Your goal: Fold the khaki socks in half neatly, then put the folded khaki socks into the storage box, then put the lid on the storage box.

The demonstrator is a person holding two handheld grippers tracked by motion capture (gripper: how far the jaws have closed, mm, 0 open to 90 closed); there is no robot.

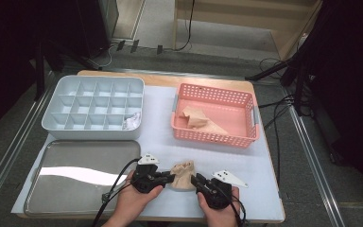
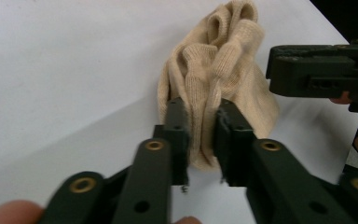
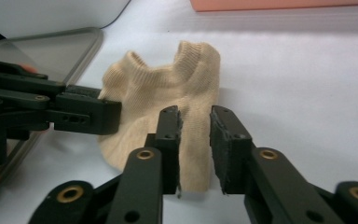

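A beige sock [image 1: 183, 176] is held bunched at the six o'clock edge of the bench [image 1: 208, 146]. The left gripper [image 1: 168, 178], at its nine o'clock side, is clamped narrowly on a fold of knit; the right gripper [image 1: 196, 181], at its three o'clock side, is pinched on the opposite edge. Both ends are gripped, probably so it can be folded. A pink basket [image 1: 215, 137] with another beige piece is seen at twelve o'clock.
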